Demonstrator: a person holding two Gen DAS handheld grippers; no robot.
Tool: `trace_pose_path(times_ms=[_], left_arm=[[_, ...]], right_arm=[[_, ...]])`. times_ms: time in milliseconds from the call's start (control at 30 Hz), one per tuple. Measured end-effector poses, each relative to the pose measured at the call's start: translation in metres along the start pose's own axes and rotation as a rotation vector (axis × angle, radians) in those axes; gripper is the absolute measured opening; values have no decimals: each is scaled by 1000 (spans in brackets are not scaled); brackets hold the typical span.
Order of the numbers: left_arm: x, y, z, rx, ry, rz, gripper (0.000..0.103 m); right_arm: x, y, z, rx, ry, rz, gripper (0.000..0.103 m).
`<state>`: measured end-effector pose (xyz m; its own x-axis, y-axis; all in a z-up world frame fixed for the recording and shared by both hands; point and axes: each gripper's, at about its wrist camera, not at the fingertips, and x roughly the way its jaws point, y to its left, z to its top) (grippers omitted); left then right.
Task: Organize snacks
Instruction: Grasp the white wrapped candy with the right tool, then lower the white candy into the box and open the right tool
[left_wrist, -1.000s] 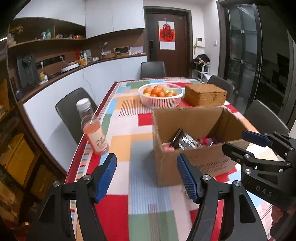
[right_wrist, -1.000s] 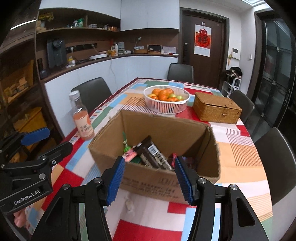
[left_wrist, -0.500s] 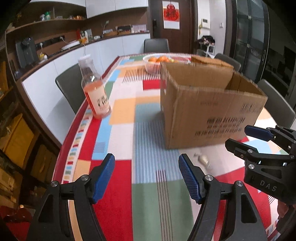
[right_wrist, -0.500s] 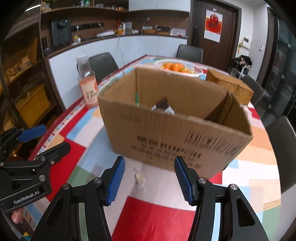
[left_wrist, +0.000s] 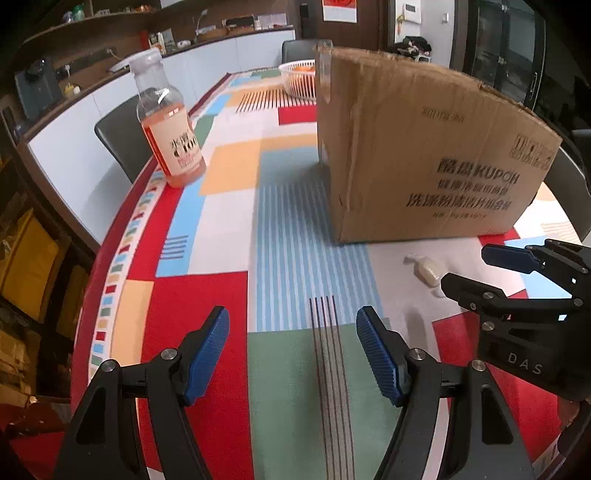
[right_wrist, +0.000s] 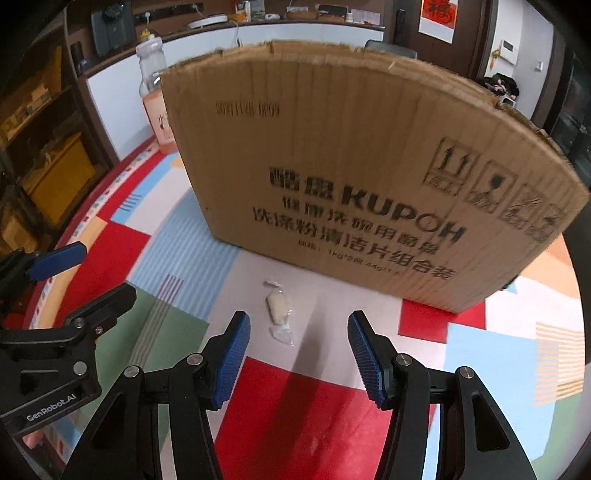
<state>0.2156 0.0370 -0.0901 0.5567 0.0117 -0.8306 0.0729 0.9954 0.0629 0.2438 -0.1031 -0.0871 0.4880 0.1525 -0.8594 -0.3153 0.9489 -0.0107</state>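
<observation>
Candy (right_wrist: 277, 305) in clear wrap lies on the bench (right_wrist: 317, 406) just ahead of the right gripper (right_wrist: 298, 356), nearer its left finger, with nothing gripped. Cardboard box (right_wrist: 354, 177) stands beyond; the left gripper (left_wrist: 293, 356) is spread and empty, a bottle (left_wrist: 168, 125) far ahead-left

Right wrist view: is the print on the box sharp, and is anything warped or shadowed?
Right wrist view: the cardboard box print is slightly smeared, its top edge bows from the fisheye, and a dark shadow falls between the right gripper fingers beside the wrapped candy. Left wrist view: glare on the bottle, corners black.
</observation>
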Motion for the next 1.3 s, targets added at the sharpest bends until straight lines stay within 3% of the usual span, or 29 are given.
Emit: trace_pose_path(times_ms=[800,1000,1300], left_arm=[[26,8,16,-51,38,-14,71],[22,5,16,-51,30,-13,71],[7,0,17,-39,-1,-12,71]], right_arm=[[52,22,18,-15,66,14,33],[47,14,18,-1,66,36,19],[27,4,10,23,40,56,19]])
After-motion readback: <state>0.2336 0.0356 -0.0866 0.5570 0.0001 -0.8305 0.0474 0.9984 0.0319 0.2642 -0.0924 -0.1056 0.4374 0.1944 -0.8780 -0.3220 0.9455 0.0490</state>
